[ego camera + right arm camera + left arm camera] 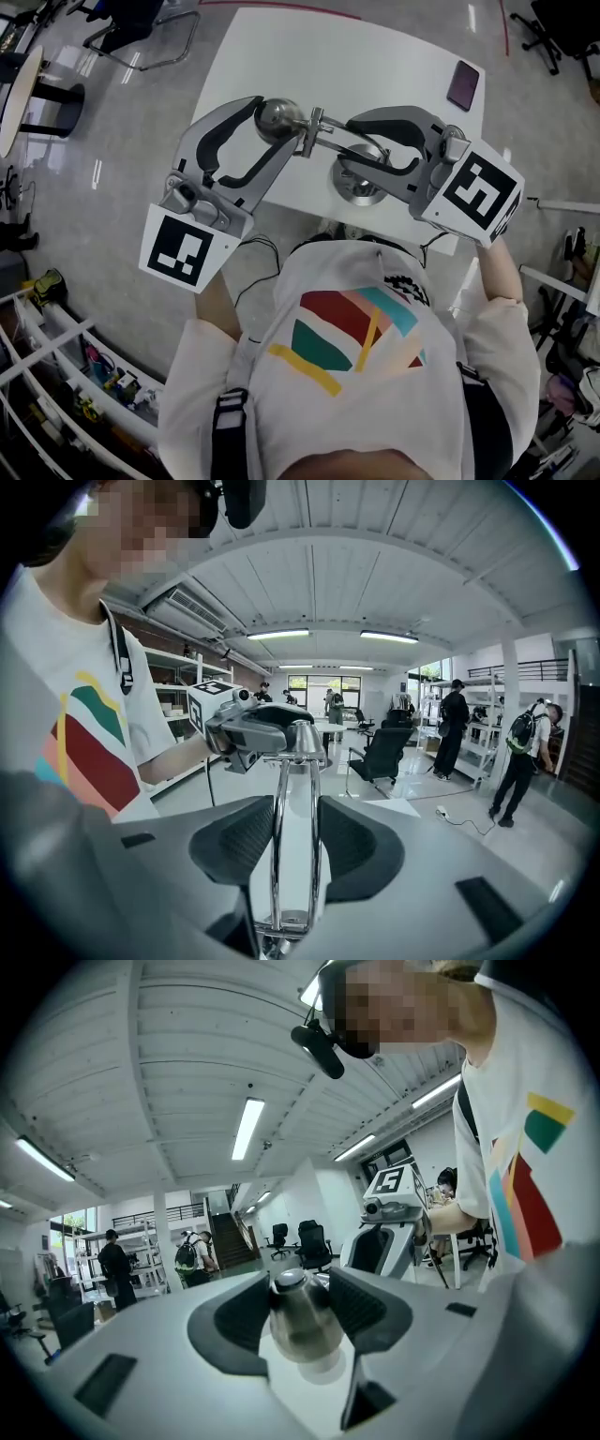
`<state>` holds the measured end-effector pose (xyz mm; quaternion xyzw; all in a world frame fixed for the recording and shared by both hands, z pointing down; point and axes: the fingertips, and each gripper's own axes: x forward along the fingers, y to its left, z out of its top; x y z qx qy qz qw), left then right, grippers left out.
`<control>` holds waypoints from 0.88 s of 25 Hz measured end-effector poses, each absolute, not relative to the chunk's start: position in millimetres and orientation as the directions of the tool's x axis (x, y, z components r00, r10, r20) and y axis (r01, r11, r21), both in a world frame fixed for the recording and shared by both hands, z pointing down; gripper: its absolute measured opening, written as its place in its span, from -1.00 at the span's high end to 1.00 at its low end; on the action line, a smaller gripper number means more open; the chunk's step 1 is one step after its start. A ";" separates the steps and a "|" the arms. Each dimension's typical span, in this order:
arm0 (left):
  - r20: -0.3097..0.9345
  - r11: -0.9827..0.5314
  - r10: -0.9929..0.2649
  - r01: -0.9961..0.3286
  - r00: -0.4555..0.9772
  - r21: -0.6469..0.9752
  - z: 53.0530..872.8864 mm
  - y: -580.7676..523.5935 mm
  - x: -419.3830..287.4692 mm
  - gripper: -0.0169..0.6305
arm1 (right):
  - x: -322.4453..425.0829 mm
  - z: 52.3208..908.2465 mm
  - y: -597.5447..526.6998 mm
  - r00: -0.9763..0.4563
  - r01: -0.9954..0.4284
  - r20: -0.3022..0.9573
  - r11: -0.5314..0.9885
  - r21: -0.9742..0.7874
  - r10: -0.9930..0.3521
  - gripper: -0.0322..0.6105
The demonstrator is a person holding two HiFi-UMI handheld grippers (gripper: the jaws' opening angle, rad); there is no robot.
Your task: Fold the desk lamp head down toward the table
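A chrome desk lamp stands on the white table (375,56), with its round base (361,187) near the front edge. Its twin-rod arm (292,789) rises to a rounded head (275,116). My left gripper (278,120) is shut on the lamp head (300,1312), whose chrome dome sits between both pads. Lower down, the right gripper (349,142) is shut on the lamp arm, the two rods pinched between its pads. Each gripper view shows the other gripper beyond the lamp.
A dark phone (463,84) lies at the table's far right corner. Office chairs (141,33) stand on the floor past the far left of the table. Cables hang off the front edge by the person's shirt. Several people stand far off in the hall.
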<state>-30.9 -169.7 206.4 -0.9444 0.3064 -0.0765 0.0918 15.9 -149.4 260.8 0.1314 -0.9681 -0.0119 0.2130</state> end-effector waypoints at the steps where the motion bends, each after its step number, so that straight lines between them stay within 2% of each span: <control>1: 0.088 -0.793 -0.595 -0.567 0.799 -0.223 205.1 -171.2 -32.5 0.20 | 14.3 259.2 -151.1 -0.876 -0.246 0.411 0.967 0.073 -0.254 0.39; 6: 0.093 -0.810 -0.575 -0.551 0.813 -0.199 215.0 -172.9 -46.7 0.20 | 2.2 263.4 -152.5 -0.857 -0.253 0.461 0.967 0.015 -0.231 0.39; 10: 0.151 -0.821 -0.571 -0.559 0.807 -0.121 245.2 -179.1 -69.0 0.20 | -15.3 275.8 -154.6 -0.797 -0.265 0.559 0.964 0.017 -0.229 0.39; 17: 0.179 -0.794 -0.573 -0.596 0.799 0.119 318.0 -195.2 -105.0 0.20 | -52.0 319.0 -162.6 -0.600 -0.211 0.797 0.975 -0.071 -0.071 0.38; 19: 0.216 -0.792 -0.569 -0.599 0.794 0.118 341.7 -195.5 -103.1 0.20 | -53.3 335.2 -163.5 -0.531 -0.203 0.847 0.974 -0.101 -0.023 0.38; 22: 0.289 -0.806 -0.534 -0.581 0.795 0.111 374.8 -193.5 -96.0 0.32 | -53.7 358.7 -164.0 -0.440 -0.214 0.898 0.967 -0.139 0.032 0.38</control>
